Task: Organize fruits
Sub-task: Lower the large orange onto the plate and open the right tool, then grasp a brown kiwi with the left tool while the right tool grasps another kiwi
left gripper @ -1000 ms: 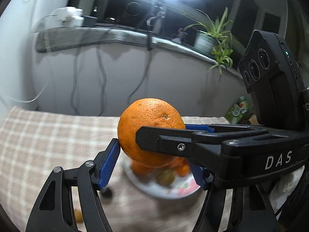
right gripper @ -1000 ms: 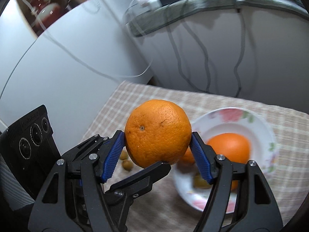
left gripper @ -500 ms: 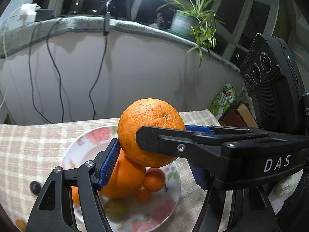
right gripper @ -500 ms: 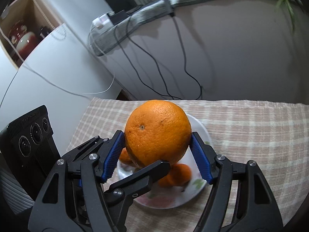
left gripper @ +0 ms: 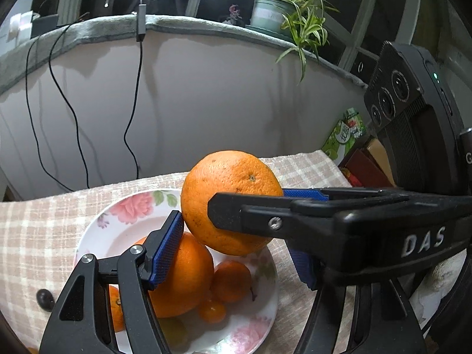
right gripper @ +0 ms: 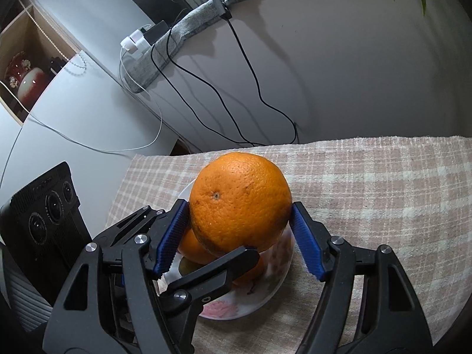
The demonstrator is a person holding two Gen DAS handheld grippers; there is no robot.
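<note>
While both grippers pinched one large orange (left gripper: pixel 231 202) above the floral plate (left gripper: pixel 124 215), your left gripper (left gripper: pixel 236 236) and right gripper (right gripper: pixel 240 236) each had jaws clenched on it. You would have done well to lower it slowly into the bare part of the plate beside the fruit (left gripper: pixel 183 277) already piled there, then release one side at a time so nothing rolled onto the desk (right gripper: pixel 368 183).

Plate (left gripper: pixel 97 227) crowded — left side seemingly free.

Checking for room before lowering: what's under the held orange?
The floral plate with a big orange and smaller fruits. The plate's near part is hidden by grippers.
</note>
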